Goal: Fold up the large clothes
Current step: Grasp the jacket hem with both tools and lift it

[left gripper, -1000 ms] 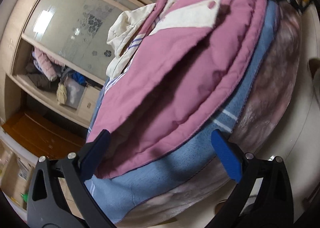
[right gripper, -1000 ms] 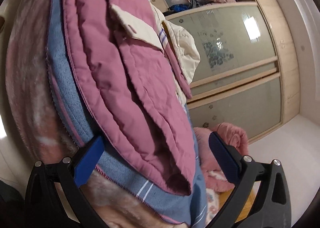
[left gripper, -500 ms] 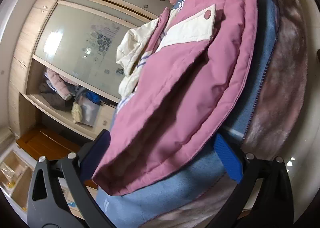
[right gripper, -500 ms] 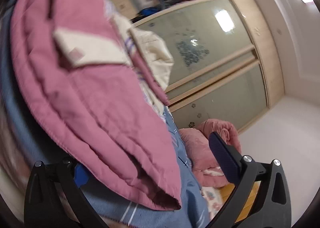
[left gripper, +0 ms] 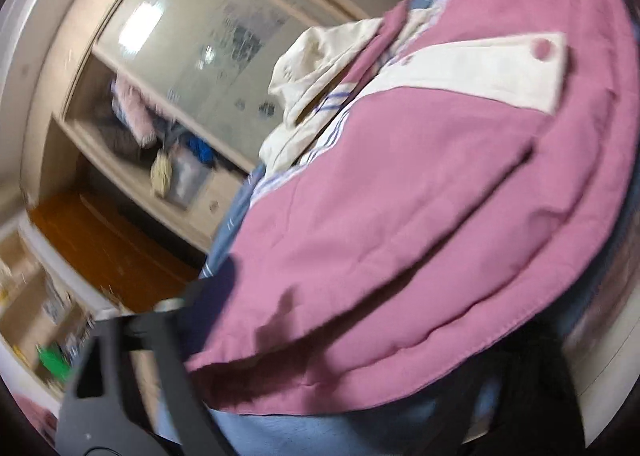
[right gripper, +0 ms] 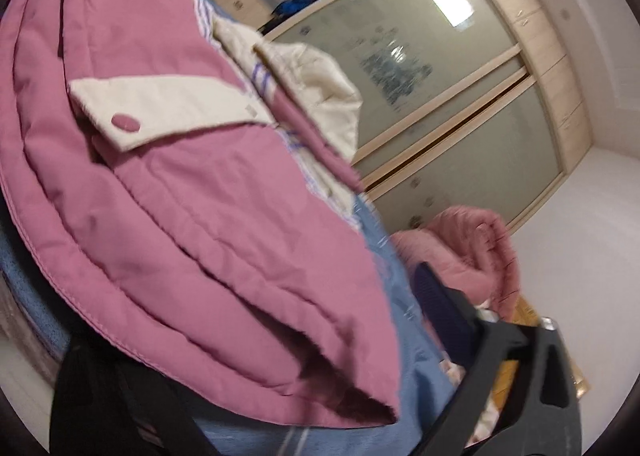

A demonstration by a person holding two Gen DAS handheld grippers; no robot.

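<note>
A pink padded jacket [left gripper: 420,215] with a cream flap and a pink snap lies folded in layers on a blue blanket [left gripper: 304,432]. It also shows in the right wrist view [right gripper: 192,215]. My left gripper [left gripper: 340,344] is open, with the jacket's near corner lying between its fingers; the right finger is hidden under cloth. My right gripper [right gripper: 260,340] is open around the jacket's other near corner; only its right blue fingertip [right gripper: 436,300] shows clearly.
A wardrobe with frosted sliding doors [right gripper: 432,67] and an open shelf of clothes [left gripper: 168,151] stands behind the bed. A second pink garment [right gripper: 472,252] lies heaped further along the bed. Wooden floor [left gripper: 104,248] shows beside it.
Both grippers have moved forward onto the jacket, so its near corners now lie between the open fingers. Both views are more blurred and tilted.
</note>
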